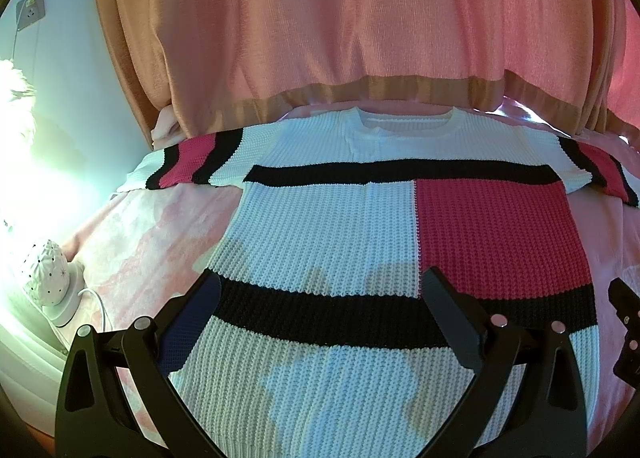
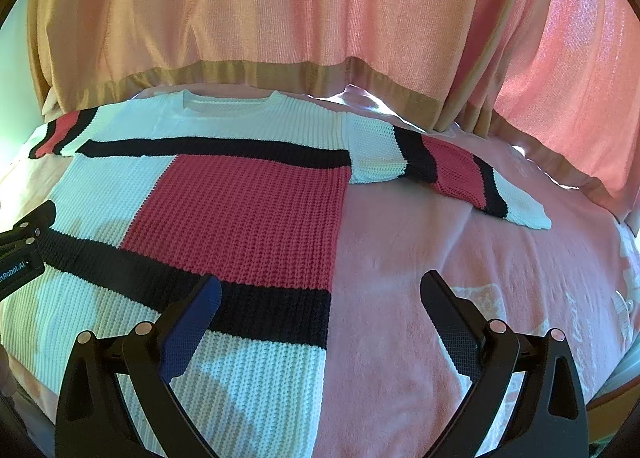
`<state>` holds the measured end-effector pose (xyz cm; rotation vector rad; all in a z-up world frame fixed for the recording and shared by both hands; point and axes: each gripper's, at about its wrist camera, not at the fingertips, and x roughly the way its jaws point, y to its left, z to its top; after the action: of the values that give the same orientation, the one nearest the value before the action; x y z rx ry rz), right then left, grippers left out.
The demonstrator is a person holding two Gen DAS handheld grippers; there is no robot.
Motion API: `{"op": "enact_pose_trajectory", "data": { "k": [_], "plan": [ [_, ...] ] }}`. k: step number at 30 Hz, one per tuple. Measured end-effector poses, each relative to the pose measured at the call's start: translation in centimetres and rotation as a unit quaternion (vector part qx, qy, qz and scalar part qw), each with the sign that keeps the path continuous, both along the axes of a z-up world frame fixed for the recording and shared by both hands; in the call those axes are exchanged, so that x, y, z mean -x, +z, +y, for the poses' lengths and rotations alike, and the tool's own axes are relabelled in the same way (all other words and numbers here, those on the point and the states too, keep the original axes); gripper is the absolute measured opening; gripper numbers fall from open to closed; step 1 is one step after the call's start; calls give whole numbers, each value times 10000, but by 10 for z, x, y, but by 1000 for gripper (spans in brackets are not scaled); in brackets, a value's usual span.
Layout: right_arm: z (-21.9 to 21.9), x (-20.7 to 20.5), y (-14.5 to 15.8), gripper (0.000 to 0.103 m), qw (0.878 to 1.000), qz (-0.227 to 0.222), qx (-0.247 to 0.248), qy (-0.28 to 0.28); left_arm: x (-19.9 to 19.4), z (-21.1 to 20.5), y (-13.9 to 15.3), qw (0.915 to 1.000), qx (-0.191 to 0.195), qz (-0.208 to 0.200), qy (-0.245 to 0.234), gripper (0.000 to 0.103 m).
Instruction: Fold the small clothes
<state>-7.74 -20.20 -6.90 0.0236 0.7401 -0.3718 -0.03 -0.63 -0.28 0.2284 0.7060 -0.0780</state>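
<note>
A knitted sweater in white, red and black blocks lies flat on a pink bedspread, neck away from me, both sleeves spread out sideways. My left gripper is open and empty, hovering over the sweater's lower left part. My right gripper is open and empty over the sweater's lower right edge, with one finger above the knit and the other above the bedspread. The right sleeve lies flat to the right. The left gripper's body shows at the left edge of the right wrist view.
Pink curtains hang behind the bed. A white perforated lamp with a cord stands at the left beside the bed. A wall socket is at upper left. The right gripper's body shows at the right edge.
</note>
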Motion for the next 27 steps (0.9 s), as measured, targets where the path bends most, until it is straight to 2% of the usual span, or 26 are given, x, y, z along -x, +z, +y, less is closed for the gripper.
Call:
{"op": "enact_pose_trajectory", "data": {
  "k": [27],
  "plan": [
    [1, -1, -1, 98, 10000, -10, -20, 2, 0, -1, -2, 10000, -14, 19, -10, 98]
  ]
}}
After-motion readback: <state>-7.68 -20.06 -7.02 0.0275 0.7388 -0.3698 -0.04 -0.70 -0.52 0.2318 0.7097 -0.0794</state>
